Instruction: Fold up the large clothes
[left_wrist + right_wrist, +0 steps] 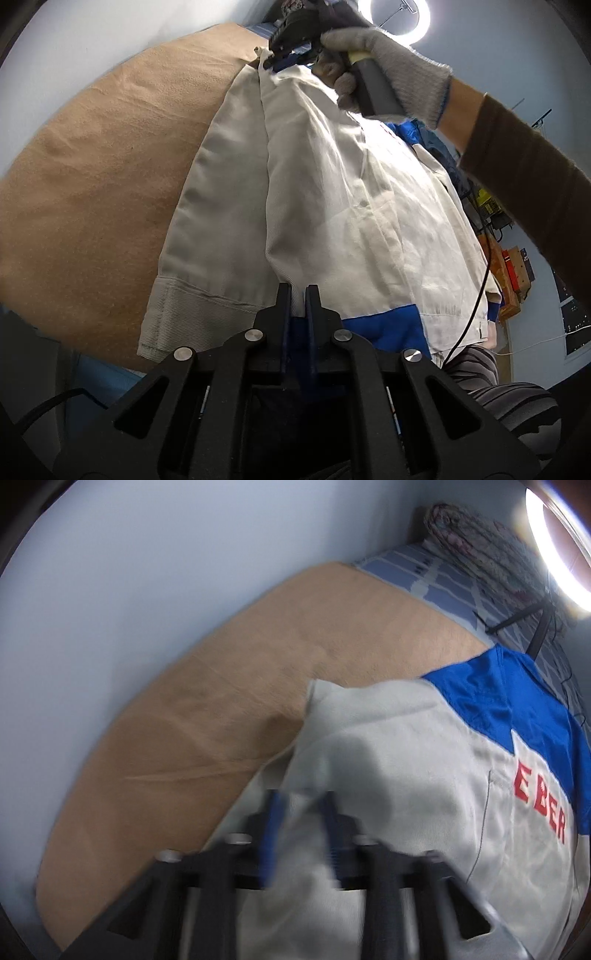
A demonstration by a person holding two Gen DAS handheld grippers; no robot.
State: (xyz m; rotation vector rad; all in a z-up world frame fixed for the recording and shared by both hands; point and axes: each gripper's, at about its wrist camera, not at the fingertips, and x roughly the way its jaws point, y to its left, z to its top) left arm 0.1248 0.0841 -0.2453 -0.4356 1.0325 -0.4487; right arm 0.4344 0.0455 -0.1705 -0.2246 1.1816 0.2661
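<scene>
A large off-white work jacket (332, 206) with blue panels and red letters hangs stretched in the air above a tan blanket (92, 192). My left gripper (298, 291) is shut on its blue and white edge. My right gripper (284, 59) shows at the top of the left wrist view, held by a gloved hand and shut on the jacket's far end. In the blurred right wrist view the right gripper (301, 801) has jacket cloth (406, 775) between its fingers, over the tan blanket (207, 716).
A blue patterned sheet (424, 579) and a rolled floral quilt (480, 542) lie at the bed's far end. A bright ring light (400, 18) is overhead. A pale wall (110, 590) runs along the bed. Boxes and cables (509, 266) stand at the right.
</scene>
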